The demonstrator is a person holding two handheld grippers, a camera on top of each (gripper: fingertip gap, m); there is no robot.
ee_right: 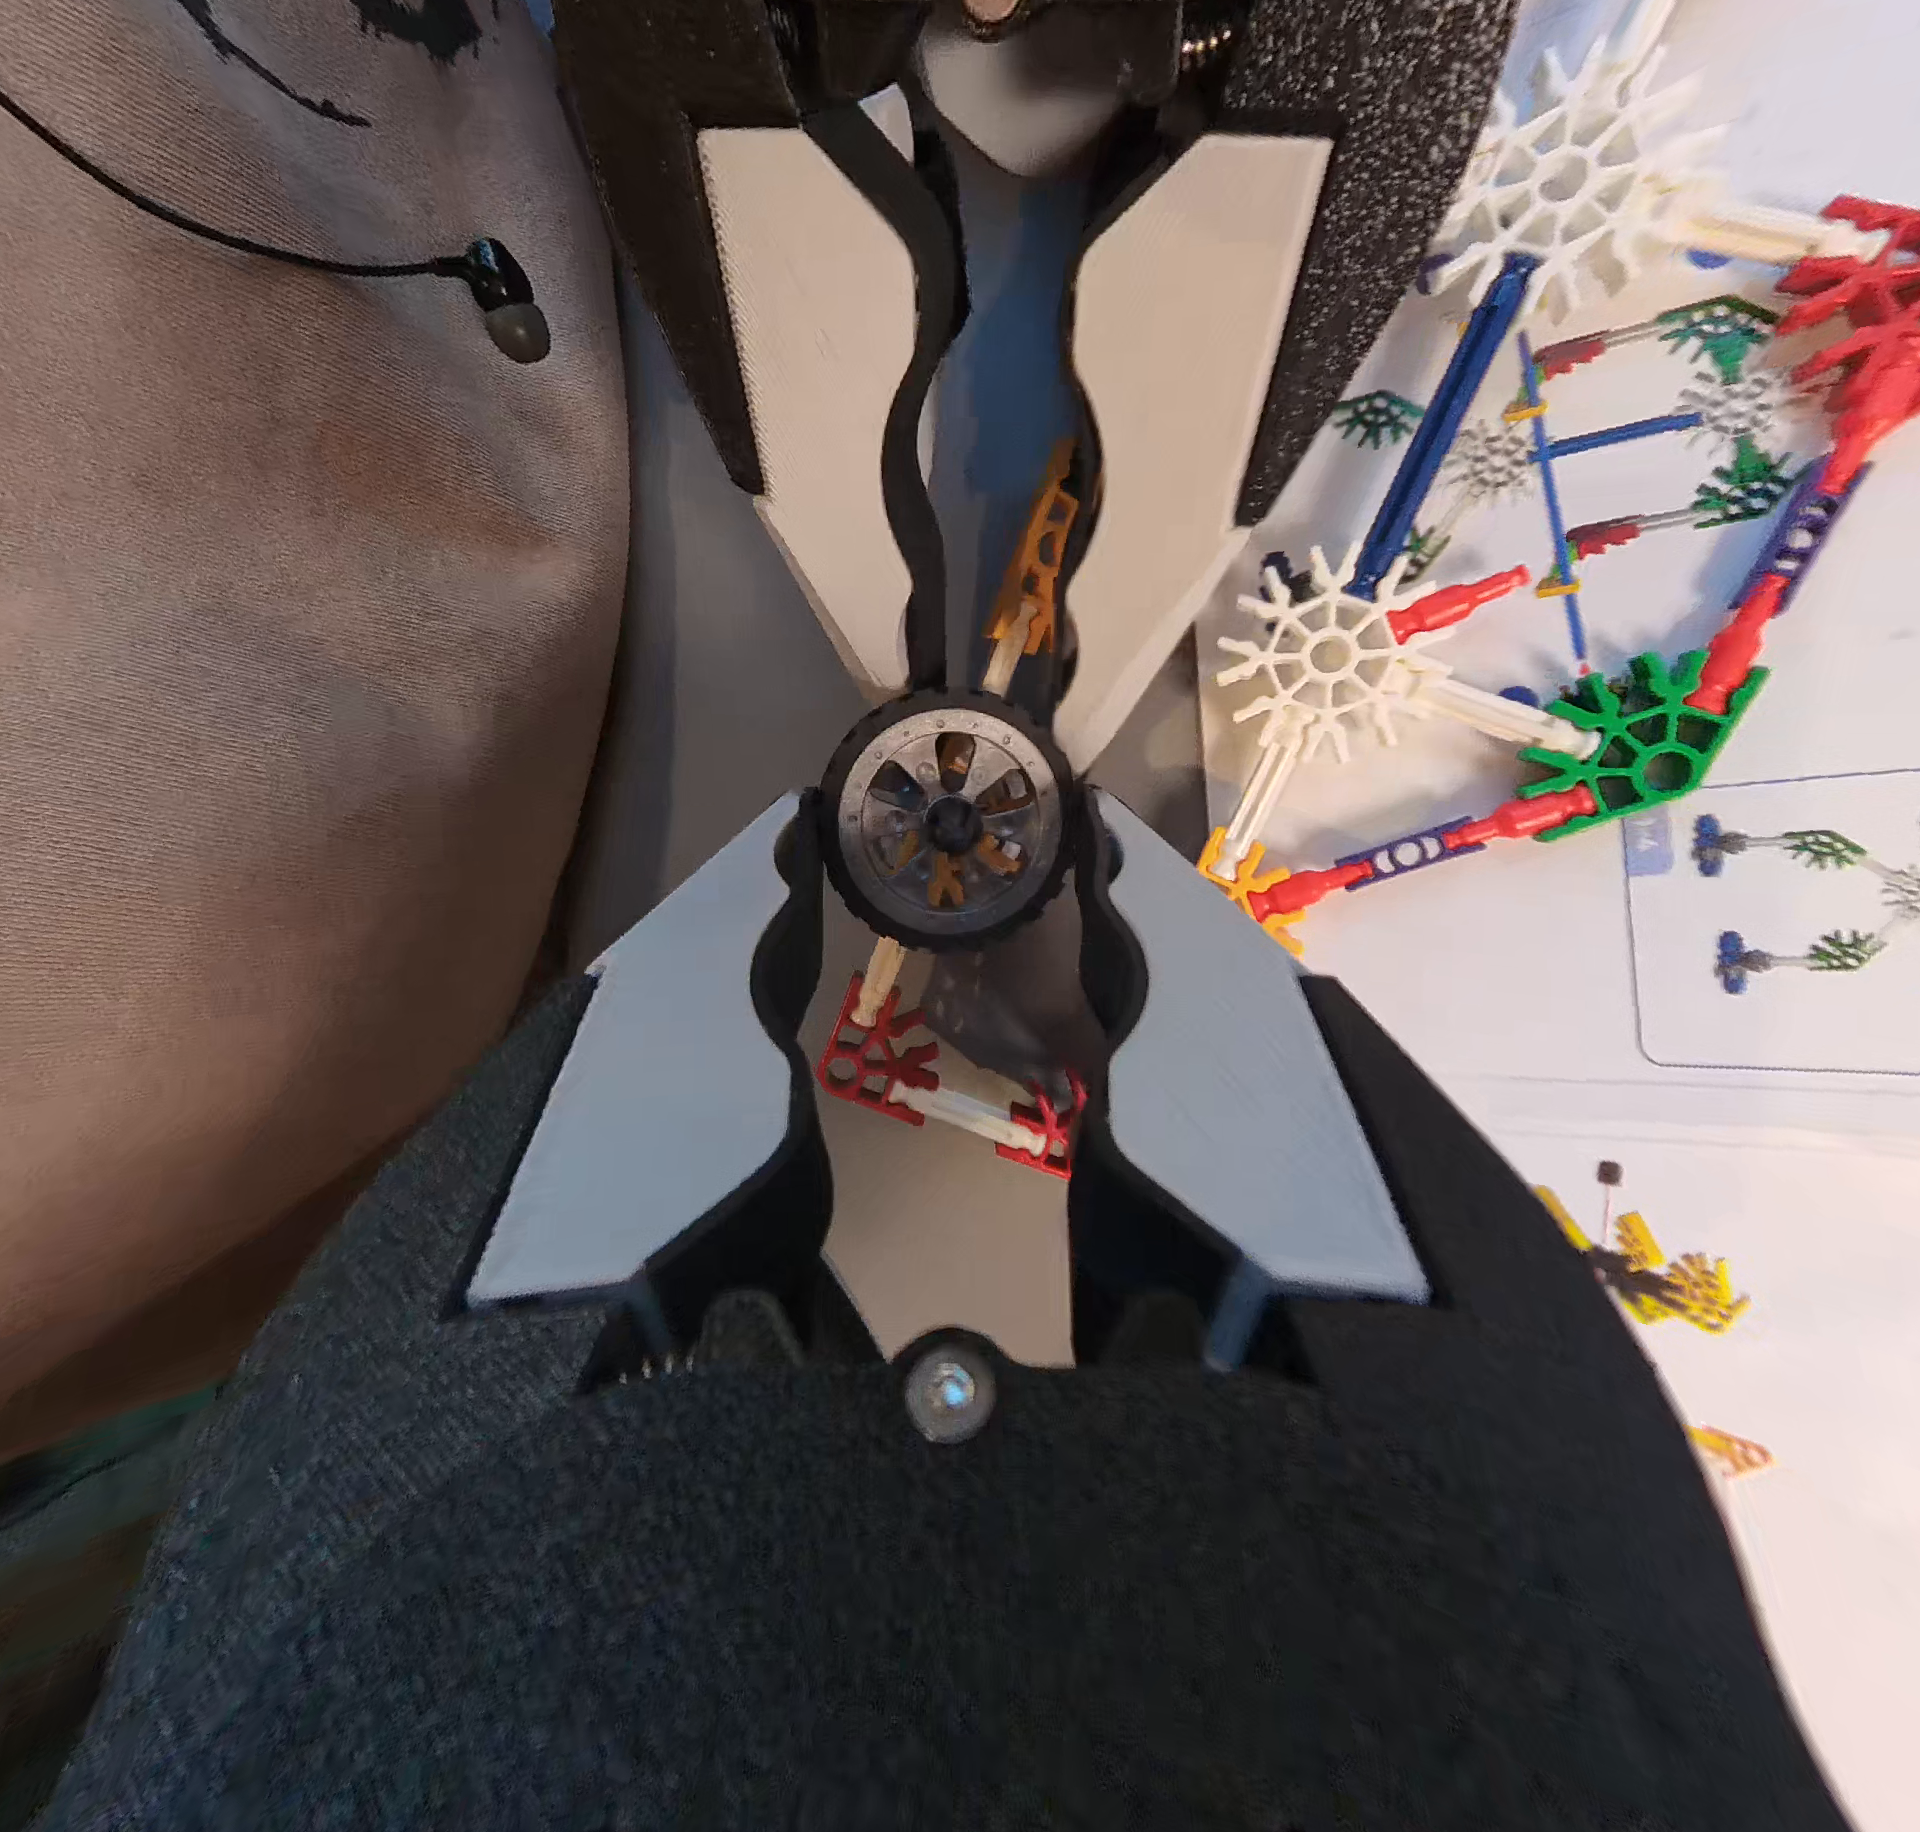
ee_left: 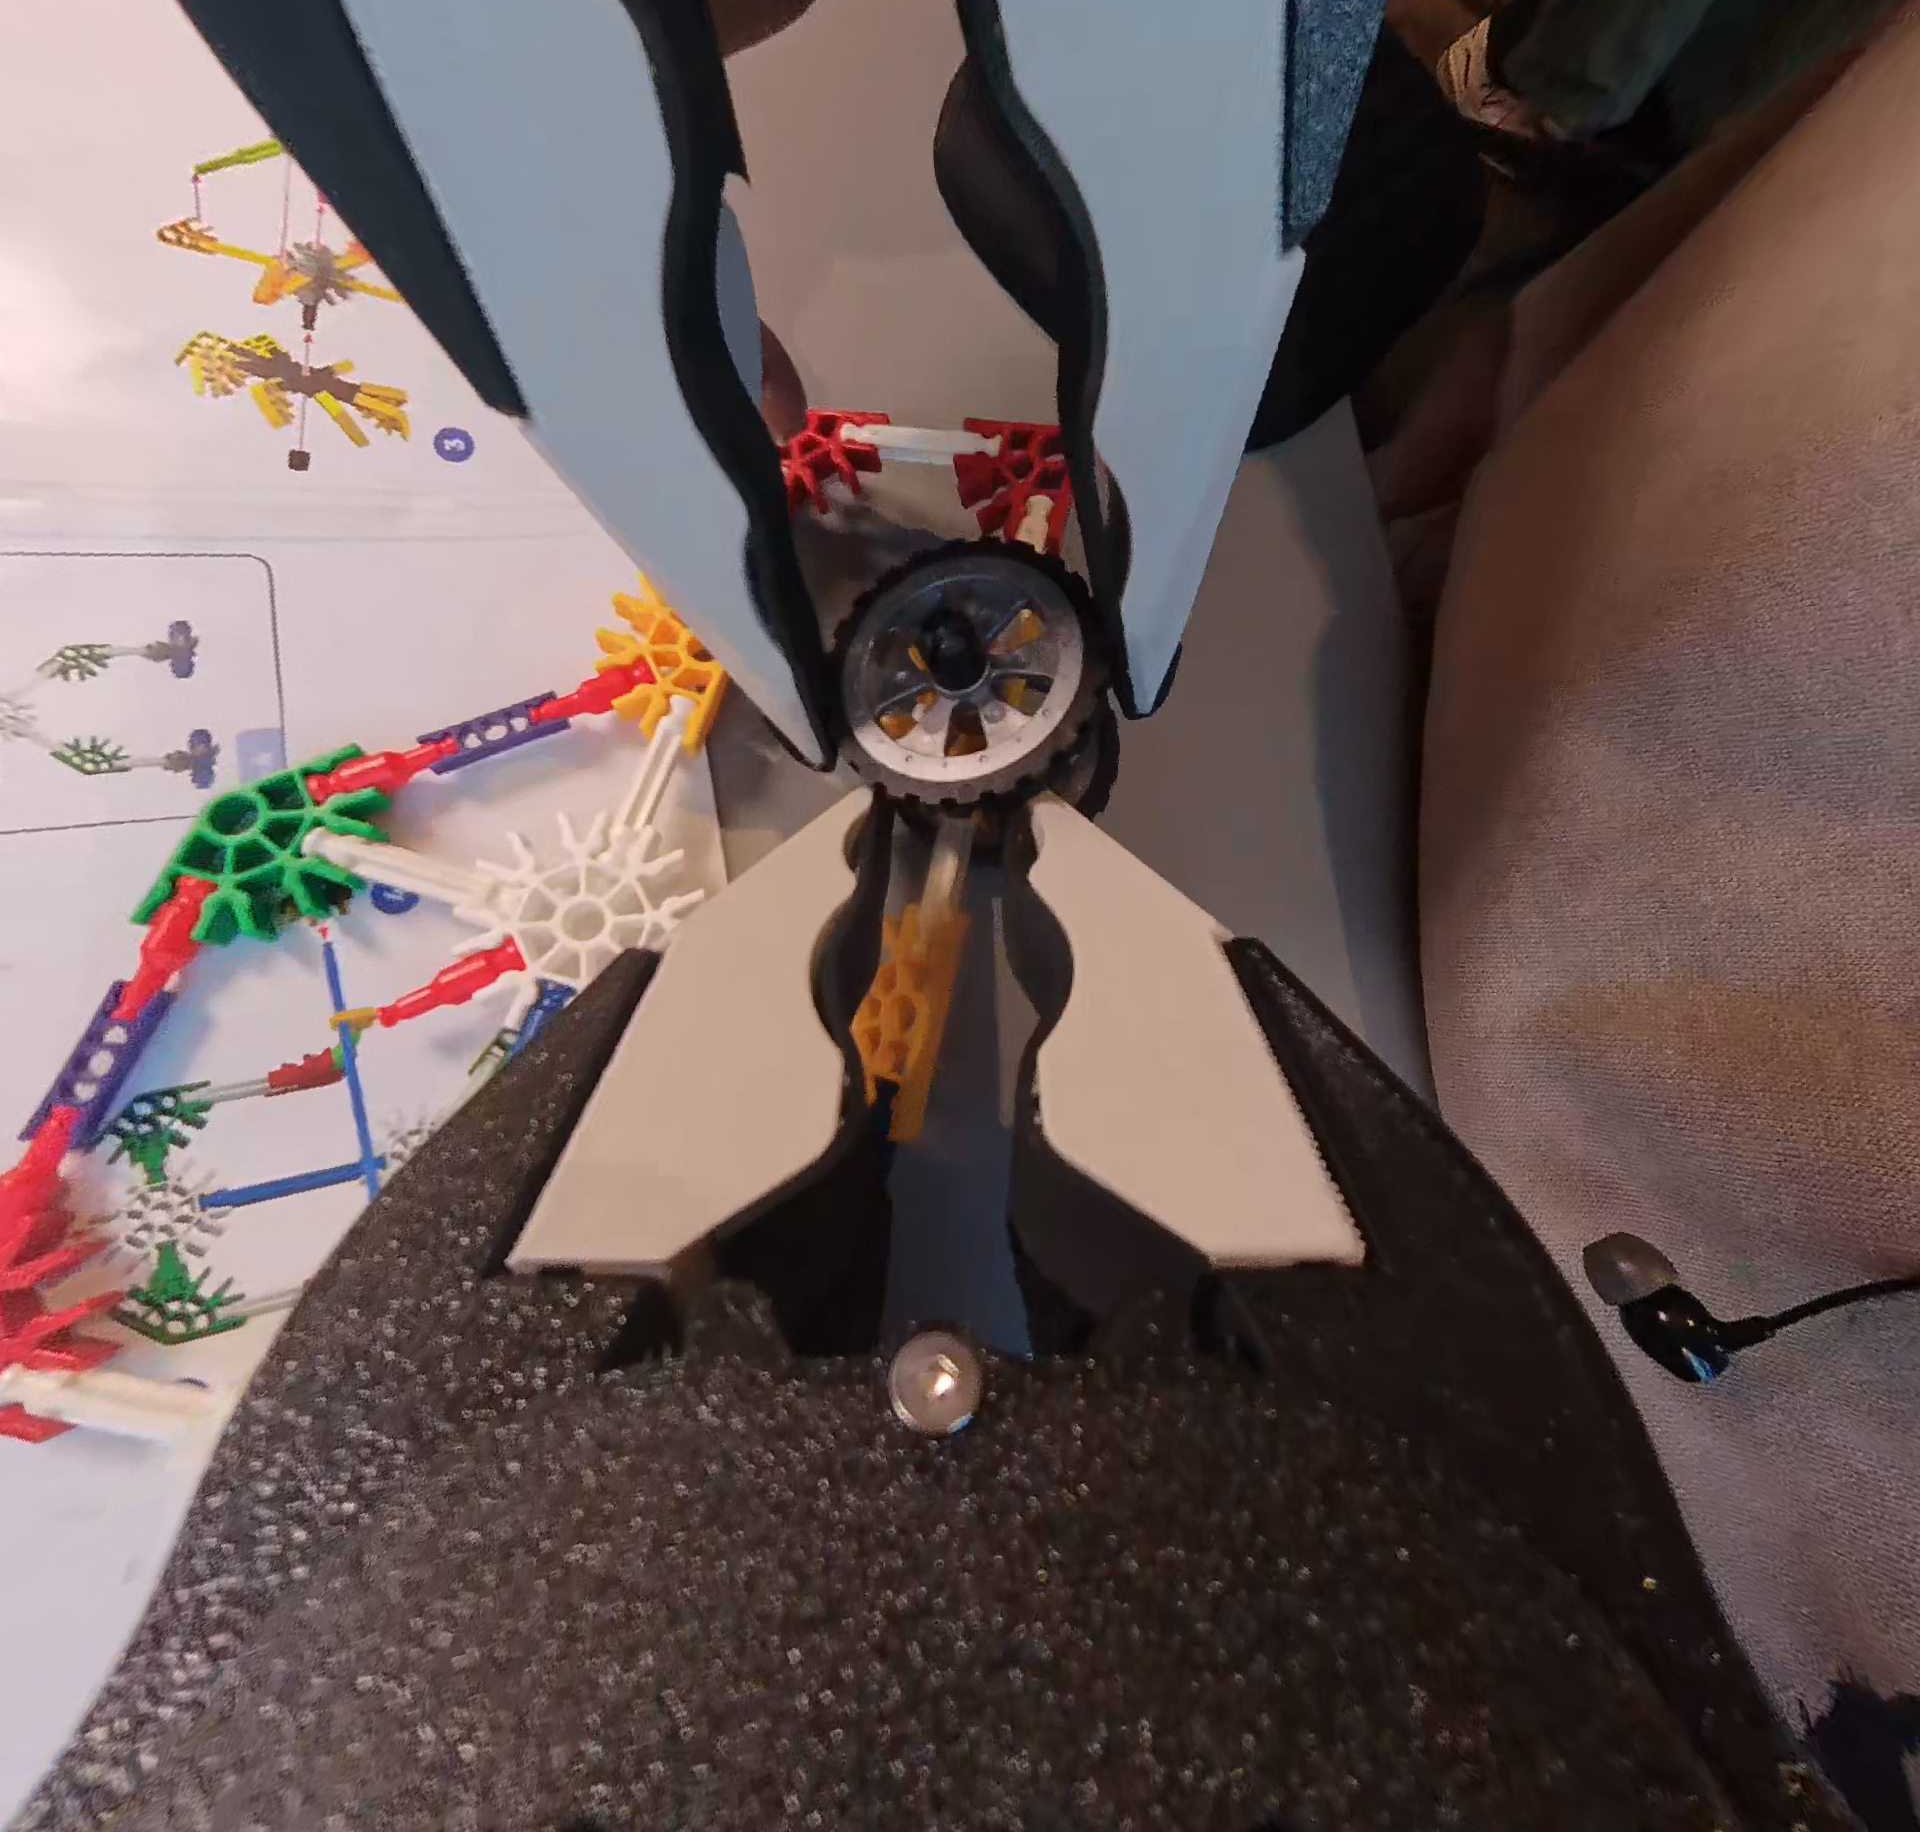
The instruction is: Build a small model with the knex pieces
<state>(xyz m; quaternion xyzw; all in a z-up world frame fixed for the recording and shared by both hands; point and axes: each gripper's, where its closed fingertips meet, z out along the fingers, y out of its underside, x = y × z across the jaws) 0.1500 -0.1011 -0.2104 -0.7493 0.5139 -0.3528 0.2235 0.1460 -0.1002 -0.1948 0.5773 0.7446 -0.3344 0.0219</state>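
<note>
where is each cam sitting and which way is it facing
Left wrist view: sits on the left gripper, looks along its fingers at the wheel; the right gripper faces it from above, toy frame and instruction sheet at left.
Right wrist view: sits on the right gripper, looks back at the left gripper; a person's shirt shows at left.
Shared: the wheel, both grippers, an earbud, the toy frame.

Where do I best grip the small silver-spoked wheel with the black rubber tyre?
Pinch the silver-spoked wheel by its black ridged tyre, opposite sides, from the red connector end, as the right gripper flanks it; the white rod and orange connector crowd the other edge.
</note>
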